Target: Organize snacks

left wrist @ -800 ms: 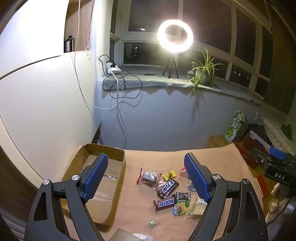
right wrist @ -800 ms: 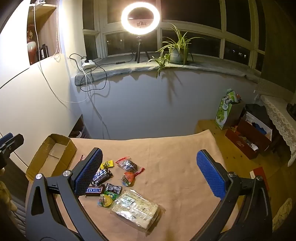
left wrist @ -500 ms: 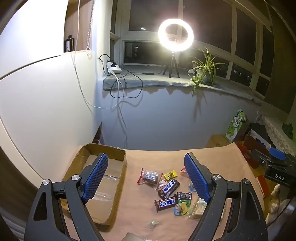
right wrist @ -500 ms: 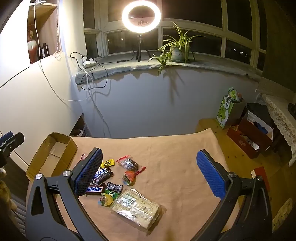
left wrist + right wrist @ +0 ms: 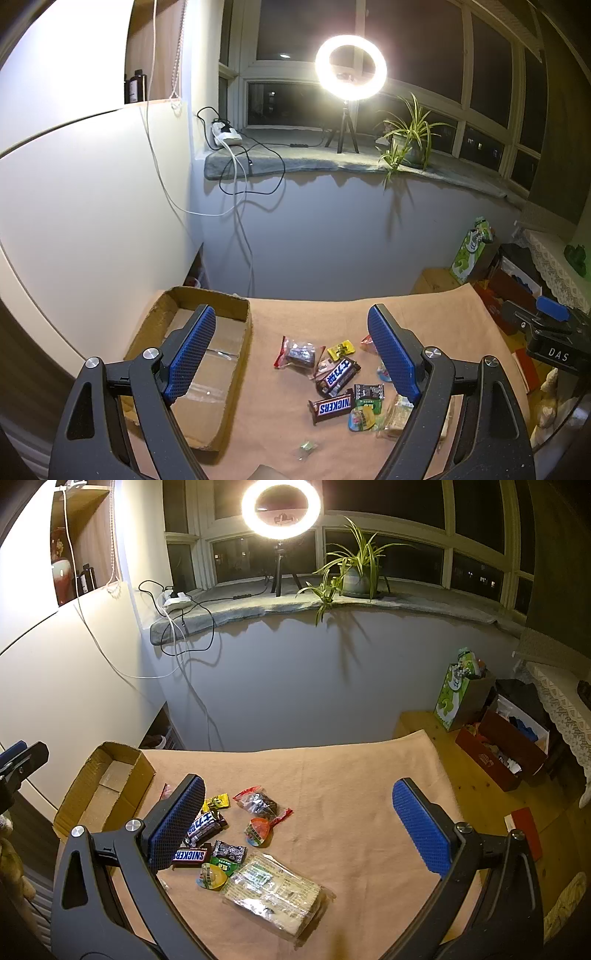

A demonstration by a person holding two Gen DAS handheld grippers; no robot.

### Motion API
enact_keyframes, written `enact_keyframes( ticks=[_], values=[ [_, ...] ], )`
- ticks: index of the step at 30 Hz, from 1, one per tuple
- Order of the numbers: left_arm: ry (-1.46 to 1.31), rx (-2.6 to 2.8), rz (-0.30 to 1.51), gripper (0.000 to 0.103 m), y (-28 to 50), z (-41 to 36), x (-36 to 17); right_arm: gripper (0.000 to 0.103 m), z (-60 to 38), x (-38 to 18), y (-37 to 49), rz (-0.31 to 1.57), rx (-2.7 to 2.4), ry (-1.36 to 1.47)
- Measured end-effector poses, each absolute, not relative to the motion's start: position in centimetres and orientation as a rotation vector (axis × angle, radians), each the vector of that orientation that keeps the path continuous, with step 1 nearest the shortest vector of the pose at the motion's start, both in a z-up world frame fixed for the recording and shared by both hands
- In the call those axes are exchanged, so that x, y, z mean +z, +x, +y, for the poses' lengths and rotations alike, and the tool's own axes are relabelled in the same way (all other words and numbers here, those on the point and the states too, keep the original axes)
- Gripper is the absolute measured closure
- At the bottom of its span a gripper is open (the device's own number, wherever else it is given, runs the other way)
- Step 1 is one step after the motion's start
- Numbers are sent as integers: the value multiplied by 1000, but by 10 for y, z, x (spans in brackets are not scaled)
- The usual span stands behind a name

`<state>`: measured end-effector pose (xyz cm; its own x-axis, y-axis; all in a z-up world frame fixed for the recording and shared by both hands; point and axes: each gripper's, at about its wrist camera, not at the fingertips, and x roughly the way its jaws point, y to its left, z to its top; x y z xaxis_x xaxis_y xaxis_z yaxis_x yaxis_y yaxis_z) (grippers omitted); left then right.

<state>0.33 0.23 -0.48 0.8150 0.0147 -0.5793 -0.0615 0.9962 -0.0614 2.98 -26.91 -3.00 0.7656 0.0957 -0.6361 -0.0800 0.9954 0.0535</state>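
Left view: my left jaws [image 5: 291,354] wide apart, empty, tilted down over table [image 5: 436,310]. Box [image 5: 225,398] under left jaw, open top, likely where snacks go. Snack pile between jaws, toward right jaw: Snickers [image 5: 331,407] label readable, dark bar [image 5: 338,376] with blue label, script unreadable. "DAS" on right tool body, far right.

Right view: my right jaws [image 5: 299,827] wide, empty. Pile beside left jaw; cracker pack [image 5: 275,893] nearest, low between jaws. Box far left. Nothing sorted yet, I judge.

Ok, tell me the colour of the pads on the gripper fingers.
Blue, with a fine dotted grip texture, on black arms. The pads show best in the right wrist view.
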Motion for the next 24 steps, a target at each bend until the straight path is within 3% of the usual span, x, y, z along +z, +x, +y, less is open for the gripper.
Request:
enact_keyframes(
  ticks=[24],
  values=[
    [-79,44,629,18,9,-1,-11,0,-265,-46,39,725,109,32]
  ],
)
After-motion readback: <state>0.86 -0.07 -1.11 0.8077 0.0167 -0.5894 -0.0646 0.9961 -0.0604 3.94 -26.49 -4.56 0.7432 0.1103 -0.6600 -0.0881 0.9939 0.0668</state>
